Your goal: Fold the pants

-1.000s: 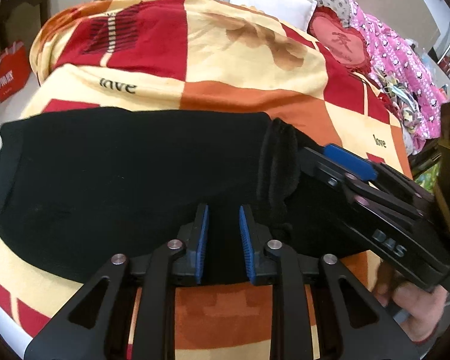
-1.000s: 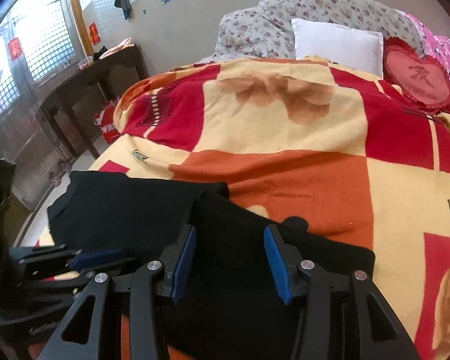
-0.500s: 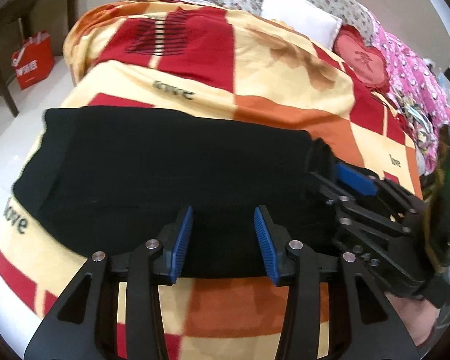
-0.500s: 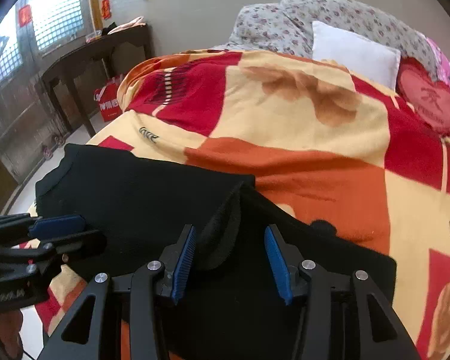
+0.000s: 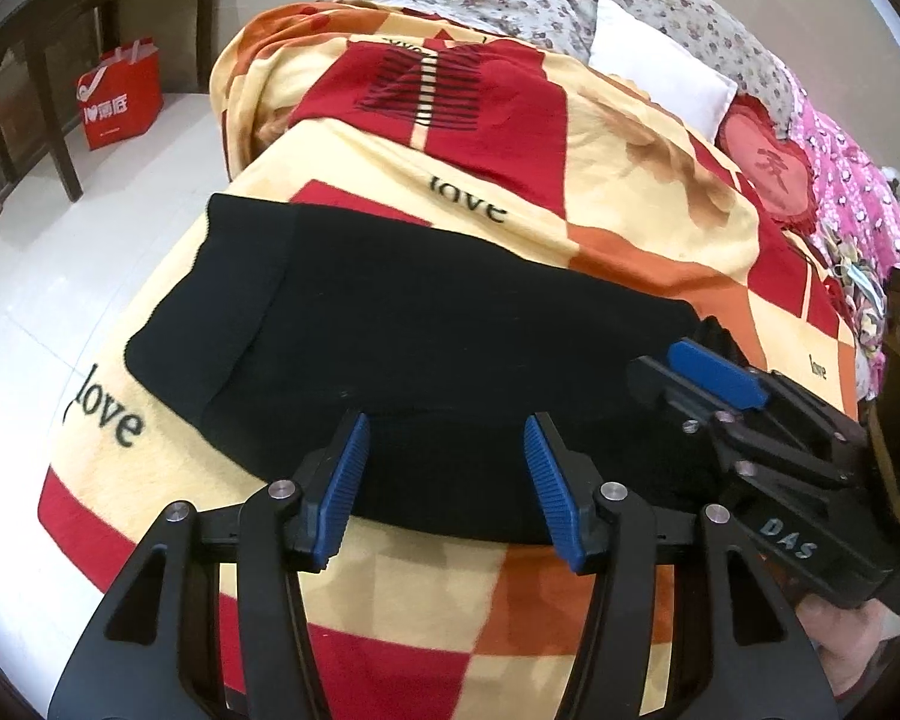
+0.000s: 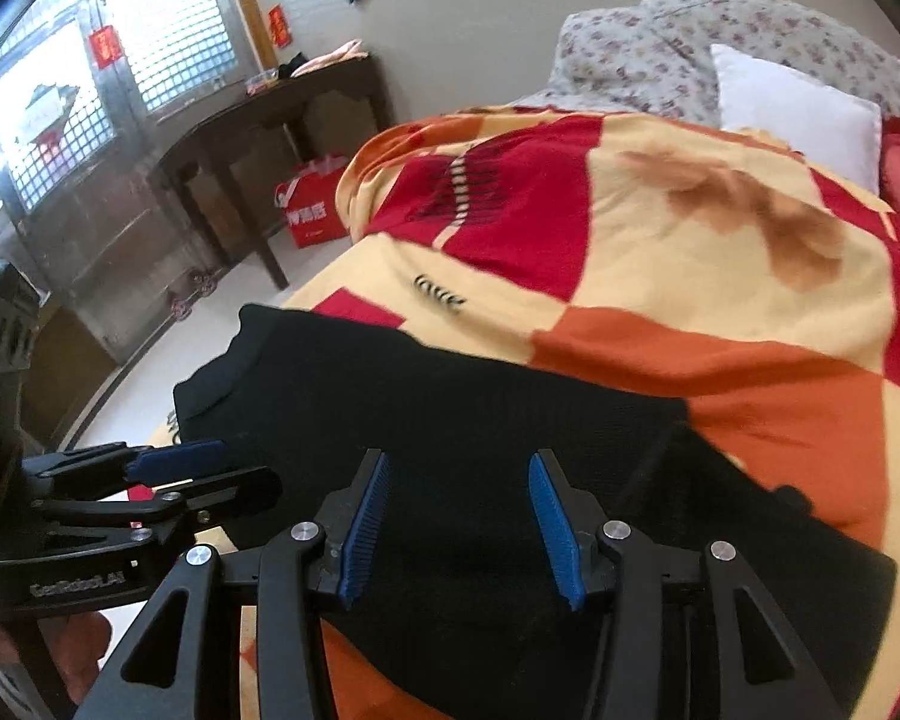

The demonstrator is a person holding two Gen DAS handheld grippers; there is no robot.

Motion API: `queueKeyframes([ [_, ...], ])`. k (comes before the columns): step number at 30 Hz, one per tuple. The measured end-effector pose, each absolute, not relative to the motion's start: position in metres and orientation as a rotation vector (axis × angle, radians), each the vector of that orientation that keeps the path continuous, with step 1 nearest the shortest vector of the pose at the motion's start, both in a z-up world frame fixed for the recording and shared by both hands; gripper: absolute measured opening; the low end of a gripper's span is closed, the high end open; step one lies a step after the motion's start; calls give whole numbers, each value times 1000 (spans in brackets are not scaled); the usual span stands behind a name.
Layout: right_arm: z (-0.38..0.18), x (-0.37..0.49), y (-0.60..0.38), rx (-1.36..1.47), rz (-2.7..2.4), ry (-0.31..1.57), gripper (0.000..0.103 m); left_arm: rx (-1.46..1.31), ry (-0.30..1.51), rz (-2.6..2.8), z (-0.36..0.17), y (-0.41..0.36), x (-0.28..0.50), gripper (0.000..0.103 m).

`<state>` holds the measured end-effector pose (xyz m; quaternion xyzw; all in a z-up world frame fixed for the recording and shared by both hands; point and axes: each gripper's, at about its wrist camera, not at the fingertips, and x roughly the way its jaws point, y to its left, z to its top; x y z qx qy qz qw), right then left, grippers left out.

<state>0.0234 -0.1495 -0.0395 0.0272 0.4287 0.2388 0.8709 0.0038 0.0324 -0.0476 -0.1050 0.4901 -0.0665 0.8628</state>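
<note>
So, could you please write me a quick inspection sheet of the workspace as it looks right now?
Surface: bed under a checked blanket in red, orange and cream with "love" print.
Job's things: black pants lying flat across the near end of the blanket, folded lengthwise.
Clutter: white pillow, red heart cushion, pink floral bedding at the far side.
Grippers: left gripper has just been opening, nothing between its pads; right gripper open over the pants, nothing gripped.
Cables: nothing seen.
Surroundings: dark wooden table, red shopping bag on white floor, barred window.
</note>
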Motion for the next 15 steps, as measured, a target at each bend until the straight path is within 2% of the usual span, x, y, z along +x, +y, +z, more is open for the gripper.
queueKeyframes([
  [12,-52,42,-128,38,528,946,47,-297,1034,-123,-47,70,-13,54],
  [15,-50,48,-120,34,547,939,48,-366,1031,-111,-50,89,-22,66],
])
